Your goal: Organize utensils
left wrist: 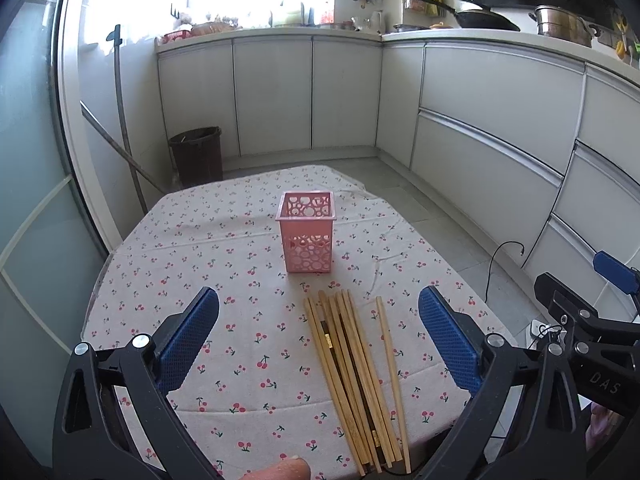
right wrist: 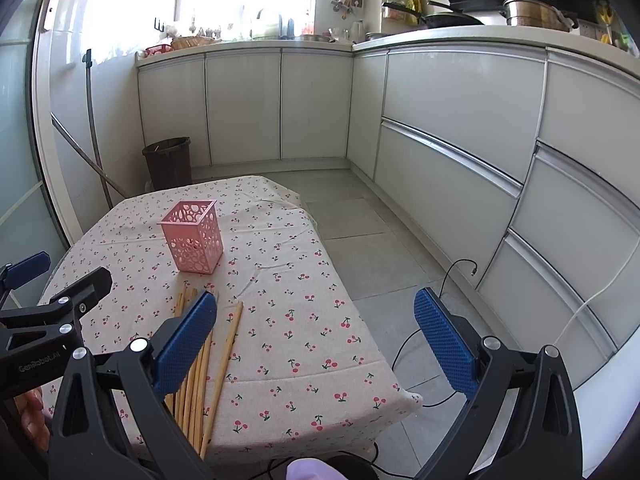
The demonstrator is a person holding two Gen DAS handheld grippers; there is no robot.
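While both tools hover above the near end of the tabletop (left wrist: 168,240), nothing is gripped by either. The left tool (left wrist: 319,344) is held with its blue padded fingers (left wrist: 188,340) spread wide apart over a bundle of wooden chopsticks (left wrist: 348,376), which lies flat on the cherry-print cloth just before the near edge. One chopstick (left wrist: 392,372) is set slightly apart on the right side of the bundle. A pink perforated holder (left wrist: 306,236) is stood upright on the cloth beyond the chopsticks, near the middle of the tabletop, and appears empty. The right tool (right wrist: 316,344) is likewise held wide apart, positioned to the right of the bundle, with its left finger (right wrist: 186,344) seen over the chopsticks and its right finger out past the edge, above the tiled floor (right wrist: 372,256). A dark bin (left wrist: 196,156) is seen by the cabinets beyond.
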